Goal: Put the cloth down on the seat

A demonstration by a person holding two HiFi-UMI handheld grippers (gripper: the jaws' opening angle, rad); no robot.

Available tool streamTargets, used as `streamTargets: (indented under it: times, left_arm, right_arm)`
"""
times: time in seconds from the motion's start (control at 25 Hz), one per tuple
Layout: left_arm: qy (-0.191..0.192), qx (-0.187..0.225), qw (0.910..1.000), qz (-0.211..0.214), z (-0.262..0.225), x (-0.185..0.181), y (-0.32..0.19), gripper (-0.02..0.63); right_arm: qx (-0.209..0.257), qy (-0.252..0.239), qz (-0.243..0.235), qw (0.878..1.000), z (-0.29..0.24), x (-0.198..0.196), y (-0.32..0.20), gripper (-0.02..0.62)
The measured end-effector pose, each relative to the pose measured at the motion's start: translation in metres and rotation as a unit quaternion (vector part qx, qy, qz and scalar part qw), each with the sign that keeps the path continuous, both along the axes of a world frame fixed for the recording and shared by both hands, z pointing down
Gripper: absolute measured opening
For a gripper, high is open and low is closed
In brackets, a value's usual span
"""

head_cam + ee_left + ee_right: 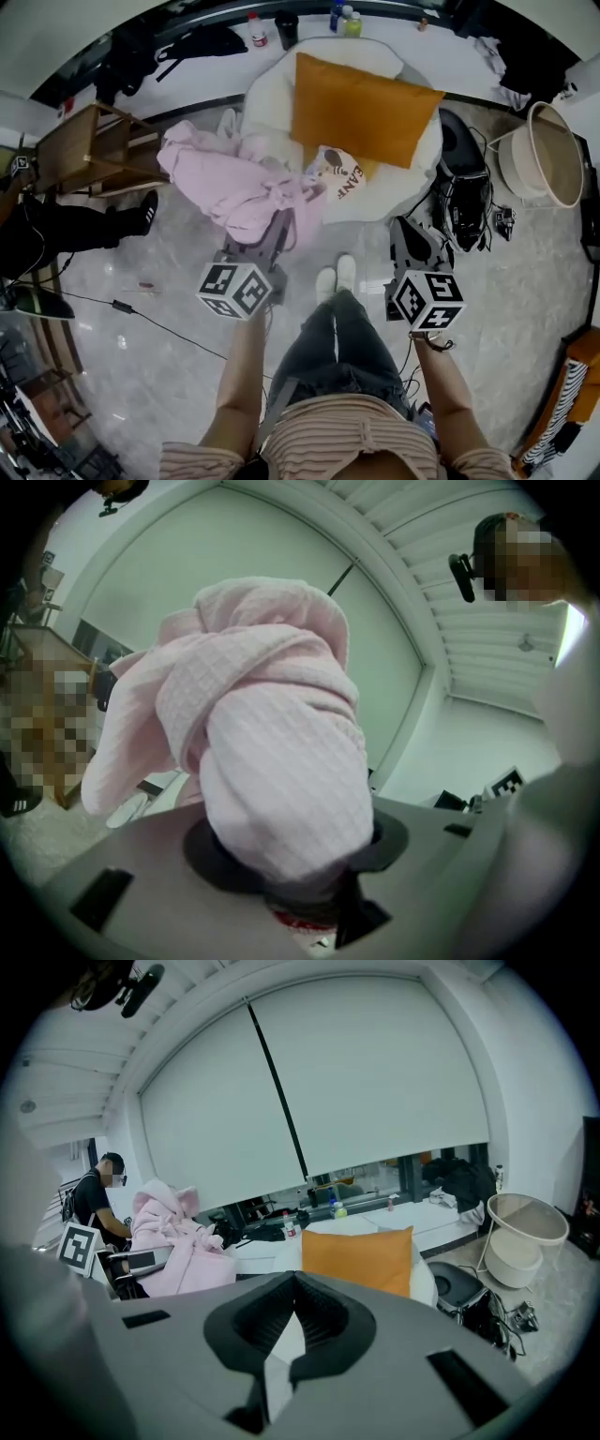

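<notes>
Cloth was pinched in the left gripper, with the jaws clamped on a bunched fold. It was held up at the left edge of the seat; whether any of it rested on the rim could not be told. Right gripper was held low and apart, jaws pressed together on nothing. Cushion was propped at the seat back. Placement was judged not done: carrying over, lowering and release were left.

Grey floor — seat, basket, cable
</notes>
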State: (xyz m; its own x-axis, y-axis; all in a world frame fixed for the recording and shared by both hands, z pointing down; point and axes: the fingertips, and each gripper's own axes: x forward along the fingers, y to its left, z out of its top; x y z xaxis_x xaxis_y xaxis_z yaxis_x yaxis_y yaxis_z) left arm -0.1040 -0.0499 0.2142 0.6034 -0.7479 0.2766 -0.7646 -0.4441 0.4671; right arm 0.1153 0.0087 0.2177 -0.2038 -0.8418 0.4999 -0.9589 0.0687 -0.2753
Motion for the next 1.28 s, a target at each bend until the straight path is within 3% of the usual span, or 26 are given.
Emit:
streamTargets:
  times: [0.44,0.72,1.28]
  left_arm:
    - [-0.006,-0.028,0.9996,-0.006,0.081,0.007,-0.042,0.198]
    - [-0.017,-0.048,0.9985,-0.018,0.150,0.011,-0.052,0.198]
    - [0.001,-0.087,0.9952,-0.044,0.266,0.024,-0.079,0.198]
  right_arm:
    - [-0.010,-0.004,-0.044,0.999,0.077,-0.012,-0.064,0.008]
    - [-0.039,-0.004,-0.062,0.997,0.150,-0.016,-0.080,0.008]
    - [-0.061,-0.009,-0.089,0.994,0.244,-0.030,-0.106,0.008]
